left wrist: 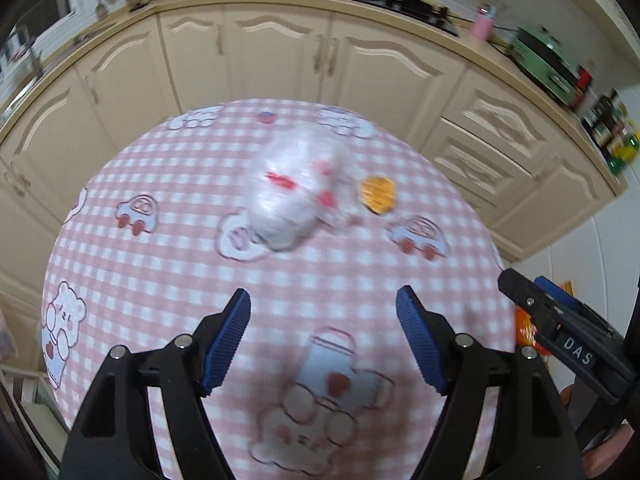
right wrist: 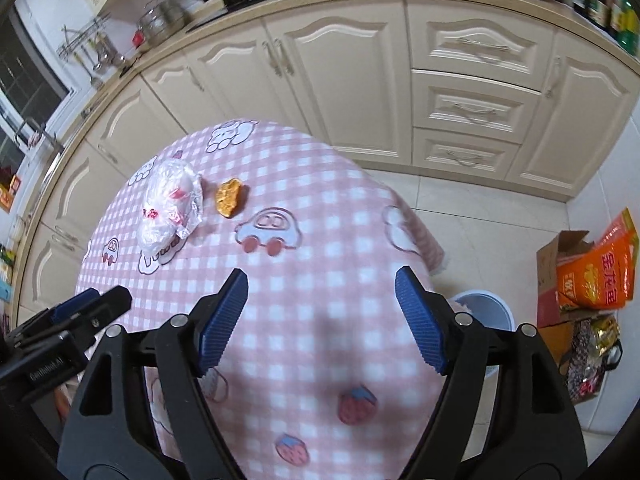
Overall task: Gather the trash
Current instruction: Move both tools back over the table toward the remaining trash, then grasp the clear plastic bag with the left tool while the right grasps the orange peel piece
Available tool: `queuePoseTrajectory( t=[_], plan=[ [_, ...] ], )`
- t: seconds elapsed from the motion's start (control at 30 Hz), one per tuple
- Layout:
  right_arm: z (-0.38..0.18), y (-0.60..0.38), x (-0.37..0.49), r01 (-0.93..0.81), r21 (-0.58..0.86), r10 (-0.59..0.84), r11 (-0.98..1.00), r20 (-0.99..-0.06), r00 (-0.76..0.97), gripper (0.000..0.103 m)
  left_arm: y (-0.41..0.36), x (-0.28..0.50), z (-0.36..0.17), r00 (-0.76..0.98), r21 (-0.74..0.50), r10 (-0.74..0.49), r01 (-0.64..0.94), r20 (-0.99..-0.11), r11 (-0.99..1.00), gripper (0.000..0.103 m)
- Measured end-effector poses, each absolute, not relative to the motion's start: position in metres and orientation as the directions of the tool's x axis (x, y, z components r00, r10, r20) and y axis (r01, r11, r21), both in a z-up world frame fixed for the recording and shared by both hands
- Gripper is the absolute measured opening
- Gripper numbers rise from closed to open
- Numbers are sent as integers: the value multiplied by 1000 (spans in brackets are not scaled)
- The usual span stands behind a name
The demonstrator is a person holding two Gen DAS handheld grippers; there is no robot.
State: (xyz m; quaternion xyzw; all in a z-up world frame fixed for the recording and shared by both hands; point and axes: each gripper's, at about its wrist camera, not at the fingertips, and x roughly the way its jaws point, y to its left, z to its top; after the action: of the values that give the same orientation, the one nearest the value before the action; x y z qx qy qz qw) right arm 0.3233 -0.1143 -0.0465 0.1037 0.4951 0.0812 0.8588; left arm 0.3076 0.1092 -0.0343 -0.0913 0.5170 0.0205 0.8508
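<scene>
Crinkled plastic wrapper, beyond gaping right tongs

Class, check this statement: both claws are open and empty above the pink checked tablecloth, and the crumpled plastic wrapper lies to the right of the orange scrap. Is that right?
Not quite. The crumpled plastic wrapper lies to the left of the orange scrap, as both wrist views show. The rest holds: the left claw and right claw are open and empty above the pink checked tablecloth.

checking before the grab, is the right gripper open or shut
Open: in the right wrist view the right gripper has its blue pads wide apart with only tablecloth showing between them.
</scene>
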Motion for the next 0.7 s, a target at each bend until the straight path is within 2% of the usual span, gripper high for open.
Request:
queuePoseTrajectory(
  t=[0.37,0.6,0.63,0.67,0.7],
  plan=[
    [-63,-67,377,-115,204,234,972,-861,452,76,165,380,-68,397,-164,-68,-213,-915,963,74],
    [-81,-38,410,-156,180,230,971,-873,430,76,179,417,-111,363,-274,-184,-215,-913,937,73],
    [-85,-32,415,-163,182,235,970,-873,427,76,179,417,-112,371,-272,-182,-208,-911,940,70],
    [-89,-27,419,-171,179,236,969,-874,425,76,178,417,-109,401,-247,-155,-190,-903,950,45],
    [-92,-22,422,-178,171,233,969,-874,426,76,177,416,-106,411,-243,-152,-178,-899,954,43]
  ],
)
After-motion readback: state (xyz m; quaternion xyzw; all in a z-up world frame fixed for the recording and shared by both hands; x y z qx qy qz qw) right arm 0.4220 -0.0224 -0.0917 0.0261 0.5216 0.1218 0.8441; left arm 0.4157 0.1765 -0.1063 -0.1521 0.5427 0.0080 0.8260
